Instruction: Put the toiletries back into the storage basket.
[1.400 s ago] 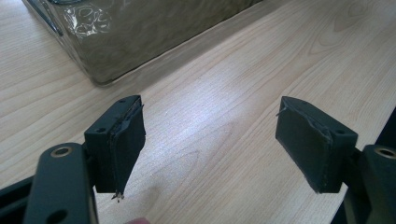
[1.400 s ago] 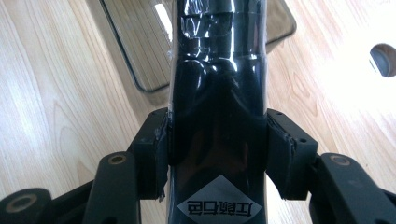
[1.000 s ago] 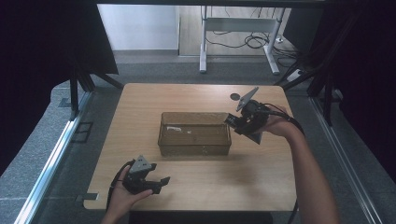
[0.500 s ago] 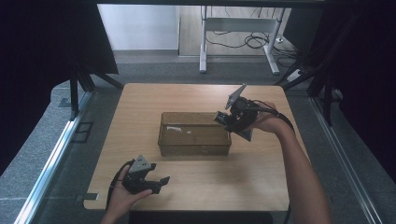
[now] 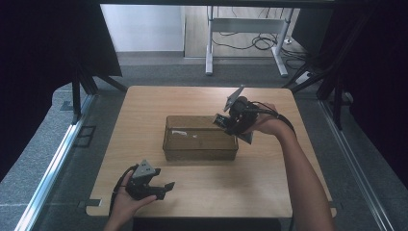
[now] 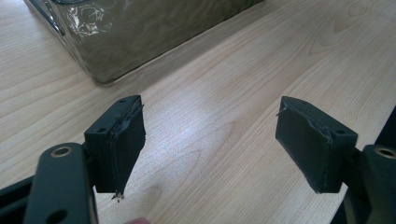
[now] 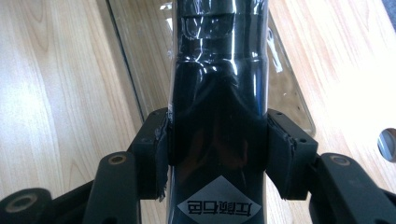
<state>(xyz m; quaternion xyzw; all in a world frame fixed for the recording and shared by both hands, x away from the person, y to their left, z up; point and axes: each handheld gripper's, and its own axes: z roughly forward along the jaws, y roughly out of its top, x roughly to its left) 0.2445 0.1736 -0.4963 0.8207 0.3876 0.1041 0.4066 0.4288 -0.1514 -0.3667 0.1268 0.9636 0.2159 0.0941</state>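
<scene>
A clear brownish plastic box [image 5: 199,155] stands in the middle of the wooden table [image 5: 269,192]. My right gripper [image 5: 226,122] hovers over the box's right end, shut on a glossy black packet [image 7: 219,93] with a white diamond label. In the right gripper view the packet hangs between the jaws [image 7: 217,149] above the box [image 7: 144,60]. My left gripper [image 5: 166,187] rests near the table's front left edge. It is open, with nothing between its pads [image 6: 123,140]. A corner of the box [image 6: 140,32] lies ahead of it.
A round hole [image 7: 387,142] in the tabletop shows at the right of the right gripper view. White scraps lie inside the box [image 5: 180,133]. A metal frame with cables [image 5: 250,43] stands on the floor beyond the table. Dark curtains hang on both sides.
My right gripper has carried the black packet leftward, from beside the box's right end to above it. The left gripper has stayed where it was.
</scene>
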